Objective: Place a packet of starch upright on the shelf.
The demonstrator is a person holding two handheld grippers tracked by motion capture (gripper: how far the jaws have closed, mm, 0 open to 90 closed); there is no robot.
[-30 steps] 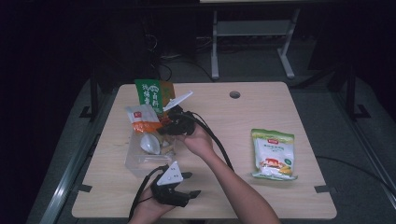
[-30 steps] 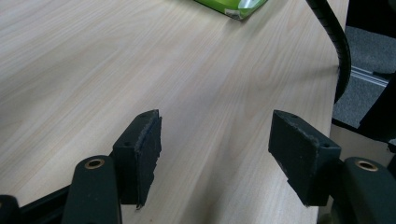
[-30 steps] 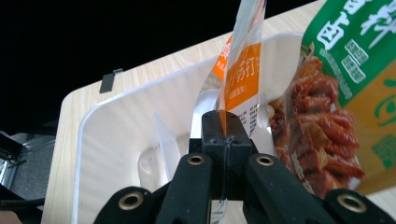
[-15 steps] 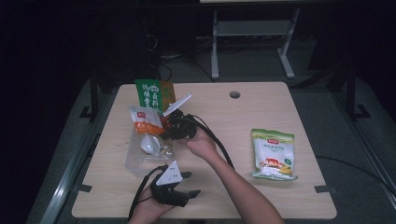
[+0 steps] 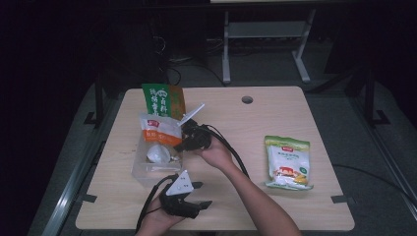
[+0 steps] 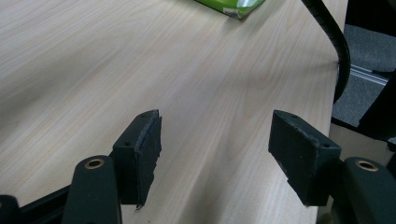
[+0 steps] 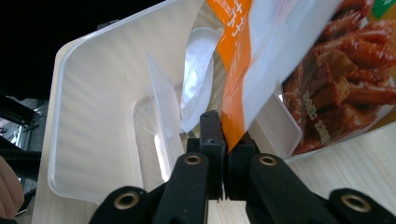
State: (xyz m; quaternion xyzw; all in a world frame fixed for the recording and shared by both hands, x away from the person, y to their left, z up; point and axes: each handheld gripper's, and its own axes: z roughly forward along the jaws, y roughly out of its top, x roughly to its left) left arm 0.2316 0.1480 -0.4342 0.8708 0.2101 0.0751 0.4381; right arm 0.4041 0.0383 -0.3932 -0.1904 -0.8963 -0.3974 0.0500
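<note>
my right gripper pinching the orange-and-white snack pouch over the clear plastic tray, my left gripper resting released at six o'clock

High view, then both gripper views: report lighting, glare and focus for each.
High view: dim, dark surroundings, the table lit, print on the orange snack pouch soft. Left gripper view: bright, even, wood grain crisp, near jaws slightly soft. Right gripper view: clear plastic bin glares white, pouch blurred close up, background black.
</note>
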